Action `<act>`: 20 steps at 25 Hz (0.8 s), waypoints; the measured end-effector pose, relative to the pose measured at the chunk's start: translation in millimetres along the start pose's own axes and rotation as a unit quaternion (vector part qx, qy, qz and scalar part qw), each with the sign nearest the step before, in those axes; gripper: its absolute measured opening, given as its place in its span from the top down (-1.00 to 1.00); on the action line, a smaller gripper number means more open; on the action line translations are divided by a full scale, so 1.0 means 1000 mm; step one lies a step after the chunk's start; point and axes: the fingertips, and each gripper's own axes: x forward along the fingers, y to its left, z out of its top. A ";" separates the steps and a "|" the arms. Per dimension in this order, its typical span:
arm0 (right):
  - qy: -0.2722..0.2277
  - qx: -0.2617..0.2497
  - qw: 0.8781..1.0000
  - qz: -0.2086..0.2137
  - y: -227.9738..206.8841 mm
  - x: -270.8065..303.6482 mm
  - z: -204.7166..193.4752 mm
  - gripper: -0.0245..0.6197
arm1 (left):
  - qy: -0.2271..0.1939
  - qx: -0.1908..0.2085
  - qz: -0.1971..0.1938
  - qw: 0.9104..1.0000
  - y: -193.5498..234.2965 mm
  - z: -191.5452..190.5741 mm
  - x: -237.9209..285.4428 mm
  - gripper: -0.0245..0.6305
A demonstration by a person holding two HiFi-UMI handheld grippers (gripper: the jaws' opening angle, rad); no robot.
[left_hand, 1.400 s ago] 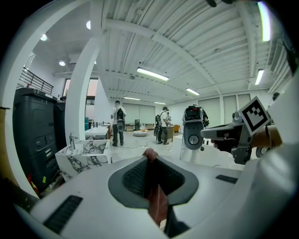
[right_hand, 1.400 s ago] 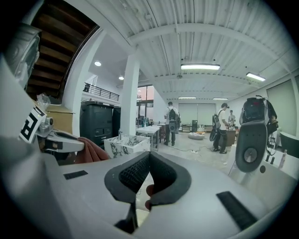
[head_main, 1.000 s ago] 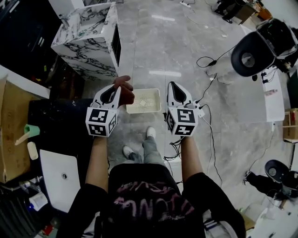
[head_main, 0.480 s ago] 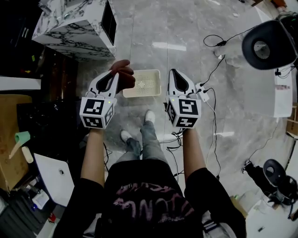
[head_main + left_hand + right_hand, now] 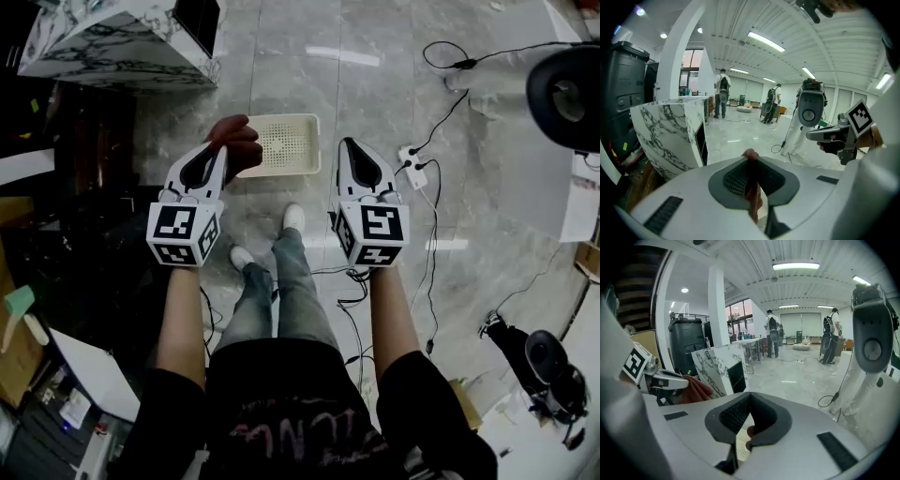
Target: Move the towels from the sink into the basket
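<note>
Left claw (image 5: 223,152) pinches the brown towel (image 5: 241,141) tight, by the basket's (image 5: 318,141) left edge. It looks soft, light and floppy, so a bunched fold is the best place to grab.

Person (image 5: 300,412): steps away from the sink (image 5: 89,370), which now lies farther behind on their left.
Left gripper (image 5: 217,155): drifts outward with the towel (image 5: 239,141), widening its gap to the right gripper (image 5: 349,145).

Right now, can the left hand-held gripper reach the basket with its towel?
Probably yes. The left hand-held gripper is shut on the towel close by the open basket, with nothing between them; it likely just needs lowering.
</note>
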 end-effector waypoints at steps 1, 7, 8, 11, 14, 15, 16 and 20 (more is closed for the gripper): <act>0.004 0.002 1.000 0.000 -0.003 0.008 -0.009 0.88 | 0.005 -0.005 0.002 1.000 0.001 -0.009 0.009 0.79; 0.035 -0.009 0.999 0.004 -0.014 0.050 -0.071 0.88 | 0.042 0.002 0.006 0.999 0.009 -0.074 0.054 0.78; 0.043 -0.009 0.999 0.008 -0.015 0.057 -0.083 0.88 | 0.048 0.001 0.006 0.999 0.012 -0.085 0.062 0.78; 0.055 -0.004 0.998 0.012 -0.025 0.082 -0.112 0.88 | 0.064 -0.019 0.008 0.998 0.021 -0.118 0.090 0.78; 0.067 -0.004 0.998 0.015 -0.032 0.107 -0.145 0.88 | 0.072 -0.040 0.005 0.997 0.026 -0.150 0.117 0.78; 0.071 -0.006 0.997 0.015 -0.033 0.115 -0.156 0.88 | 0.075 -0.040 0.004 0.996 0.027 -0.160 0.126 0.78; 0.075 -0.006 0.997 0.014 -0.034 0.121 -0.167 0.88 | 0.079 -0.036 0.002 0.996 0.028 -0.171 0.134 0.78; 0.092 0.005 0.996 0.014 -0.040 0.147 -0.211 0.88 | 0.094 -0.029 -0.002 0.995 0.035 -0.214 0.168 0.78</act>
